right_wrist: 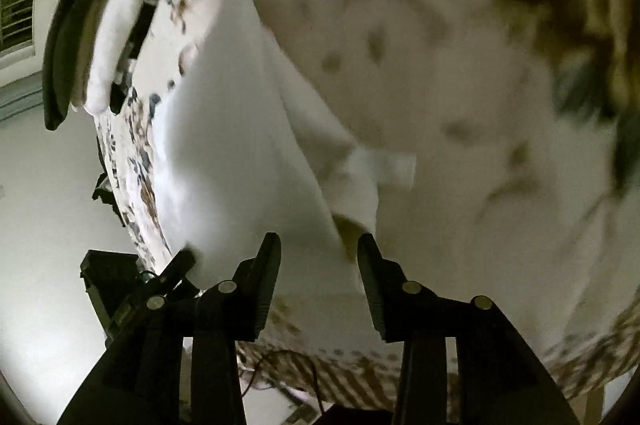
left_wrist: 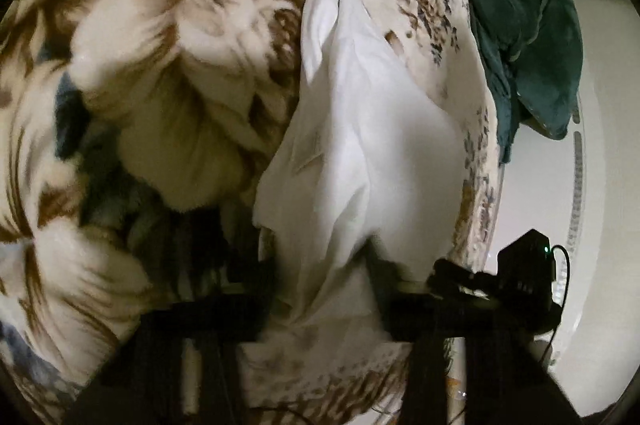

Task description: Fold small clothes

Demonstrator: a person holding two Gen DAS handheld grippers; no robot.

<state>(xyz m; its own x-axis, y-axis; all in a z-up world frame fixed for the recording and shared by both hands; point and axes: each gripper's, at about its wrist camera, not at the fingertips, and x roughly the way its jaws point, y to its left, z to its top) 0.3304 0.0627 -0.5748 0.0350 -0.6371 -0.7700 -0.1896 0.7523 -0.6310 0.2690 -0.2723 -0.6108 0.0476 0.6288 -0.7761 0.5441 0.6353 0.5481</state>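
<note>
A small white garment (left_wrist: 360,129) lies crumpled and stretched lengthwise on a floral blanket (left_wrist: 172,37). My left gripper (left_wrist: 324,289) has the cloth's near end between its dark fingers; the view is blurred and dark, and I cannot tell if the jaws are closed on it. In the right wrist view the same white garment (right_wrist: 240,145) lies on the blanket (right_wrist: 460,65). My right gripper (right_wrist: 318,249) is open, its fingers (right_wrist: 268,265) straddling the cloth's near edge. The other gripper (left_wrist: 492,277) shows at the lower right of the left wrist view.
A dark teal garment (left_wrist: 524,37) lies heaped at the blanket's far right edge. A stack of folded dark and white clothes (right_wrist: 96,37) sits at the blanket's far left edge in the right wrist view. Pale floor (right_wrist: 48,205) lies beyond the blanket's edge.
</note>
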